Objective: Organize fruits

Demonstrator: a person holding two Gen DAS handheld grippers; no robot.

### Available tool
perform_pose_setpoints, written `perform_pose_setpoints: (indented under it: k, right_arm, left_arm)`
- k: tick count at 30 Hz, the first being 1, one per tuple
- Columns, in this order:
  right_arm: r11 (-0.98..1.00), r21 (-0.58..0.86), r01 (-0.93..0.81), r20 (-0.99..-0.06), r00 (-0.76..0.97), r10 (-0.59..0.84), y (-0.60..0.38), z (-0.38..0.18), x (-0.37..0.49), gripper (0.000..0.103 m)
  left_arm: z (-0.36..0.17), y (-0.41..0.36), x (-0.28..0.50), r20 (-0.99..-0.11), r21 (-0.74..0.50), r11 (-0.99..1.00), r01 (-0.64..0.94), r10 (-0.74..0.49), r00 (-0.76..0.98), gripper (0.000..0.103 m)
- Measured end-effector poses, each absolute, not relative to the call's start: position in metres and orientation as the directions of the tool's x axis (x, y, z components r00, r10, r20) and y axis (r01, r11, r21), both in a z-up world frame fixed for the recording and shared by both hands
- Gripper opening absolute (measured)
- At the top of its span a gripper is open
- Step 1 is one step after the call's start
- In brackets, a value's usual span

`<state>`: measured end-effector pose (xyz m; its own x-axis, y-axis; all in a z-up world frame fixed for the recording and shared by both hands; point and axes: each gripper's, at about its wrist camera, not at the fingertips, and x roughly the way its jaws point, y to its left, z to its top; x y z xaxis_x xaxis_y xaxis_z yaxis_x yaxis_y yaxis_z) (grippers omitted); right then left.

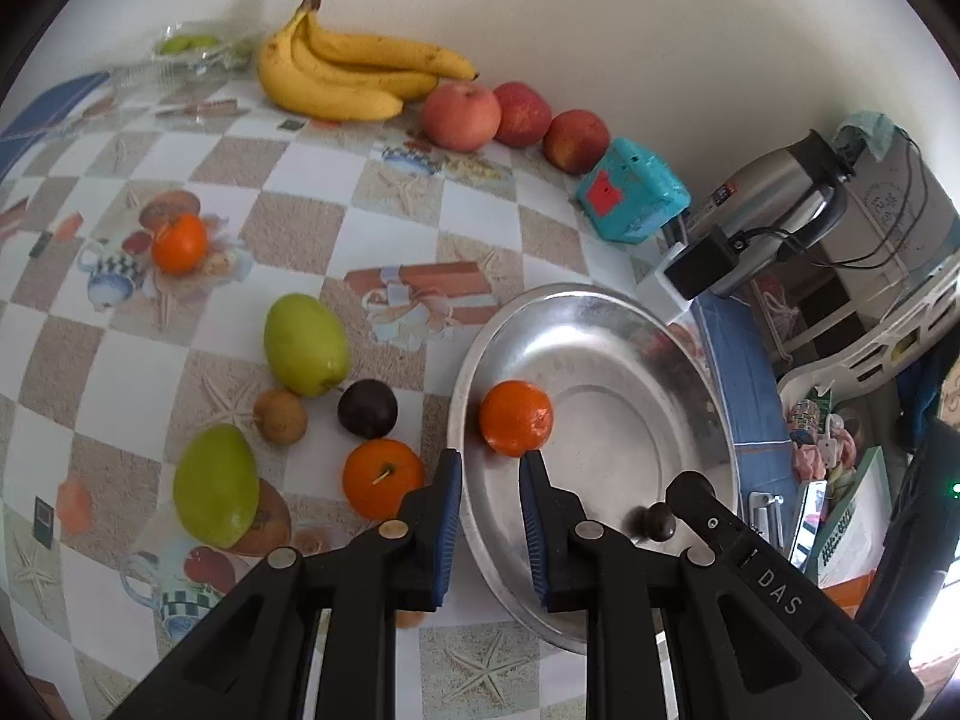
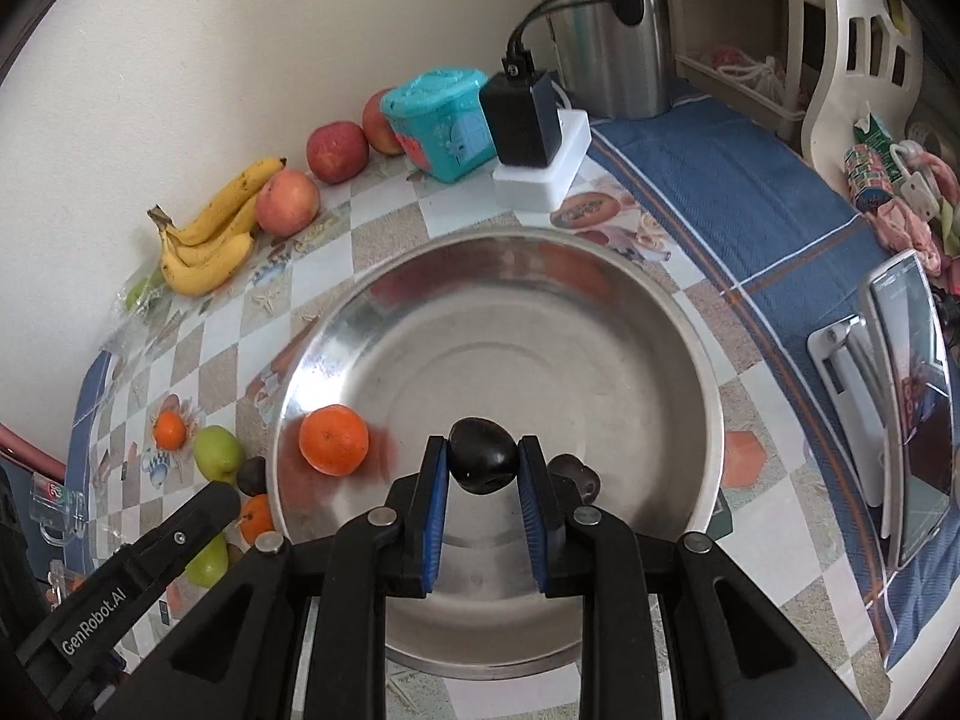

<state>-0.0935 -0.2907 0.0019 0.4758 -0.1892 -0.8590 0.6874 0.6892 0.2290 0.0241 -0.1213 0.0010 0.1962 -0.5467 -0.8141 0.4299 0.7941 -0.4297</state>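
The small dark purple round fruit (image 2: 483, 461) sits between the two blue pads of the right gripper (image 2: 483, 468). The pads press on its two sides, so this gripper is clamped on it. It hangs over the near part of the big shiny metal bowl (image 2: 660, 324), just above the bottom.

This dark fruit looks light and smooth. Its skin may be a bit slippery, and it is round, so it could roll or pop out if the pads sit off its middle. The best place to hold it is across its widest part, and that is about where the pads are. It looks firm, but a hard squeeze could still bruise it.

One round orange fruit (image 2: 333, 439) already lies inside the metal bowl, near its left wall. It looks free to roll.

The left gripper (image 1: 491, 462) holds nothing. Its blue pads stand close together with only a narrow gap, and they are over the left rim of the bowl, just beside the orange fruit in the bowl.

More fruit waits on the checked tablecloth (image 1: 300, 180): another orange fruit with a stalk (image 1: 382, 479), a second dark round fruit (image 1: 367, 408), a small brown fruit (image 1: 280, 416) and two green pear-shaped fruits (image 1: 306, 344). I think the right hand's next job is to set its dark fruit down softly in the bowl.
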Motion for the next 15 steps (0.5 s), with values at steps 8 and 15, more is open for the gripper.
perform_pose_setpoints:
  k: [8,15]
  right_arm:
    - [0.697,0.234,0.677,-0.875,0.460,-0.153,-0.285,-0.004,-0.089,0.024]
    - [0.730,0.227,0.645,-0.882,0.454,-0.127,-0.269,-0.003,-0.085,0.024]
  left_arm:
    - [-0.008,-0.099,0.034,-0.859,-0.419,0.824,0.382,-0.496,0.128,0.022]
    - [-0.013,-0.089,0.023,-0.898,-0.365,0.834,0.415,-0.433,0.080,0.022]
